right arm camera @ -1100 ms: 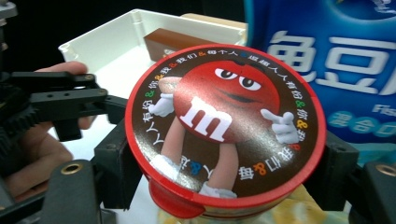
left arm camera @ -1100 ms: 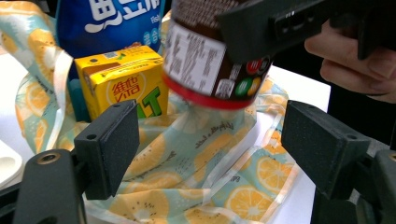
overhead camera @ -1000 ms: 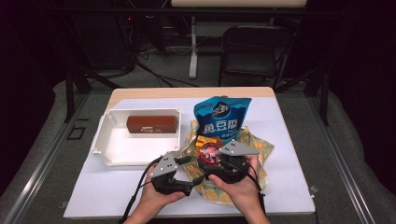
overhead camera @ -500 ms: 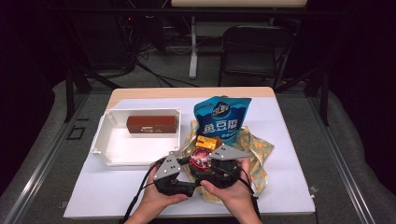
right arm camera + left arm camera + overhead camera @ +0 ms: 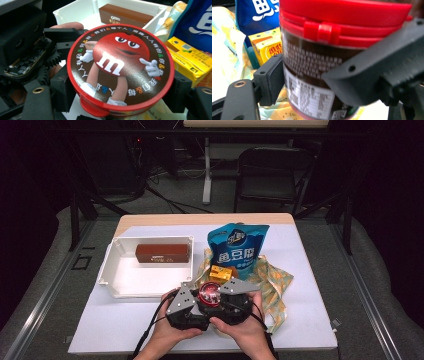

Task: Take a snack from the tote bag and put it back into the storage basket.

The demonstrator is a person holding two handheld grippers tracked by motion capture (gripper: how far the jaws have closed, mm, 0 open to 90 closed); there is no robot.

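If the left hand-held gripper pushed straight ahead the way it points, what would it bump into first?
The red-lidded candy jar already sits between its jaws, so it meets that first. Beyond it, probably the yellow drink carton, though depth is hard to judge.

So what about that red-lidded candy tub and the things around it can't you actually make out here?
- Candy tub: label print blurred in the left gripper view; its bottom is cut off by the edge.
- Tub's side wall: hidden under its lid in the right gripper view.
- Yellow carton: text too small in the high view.
- Blue pouch: cut off by the edge in the right gripper view.
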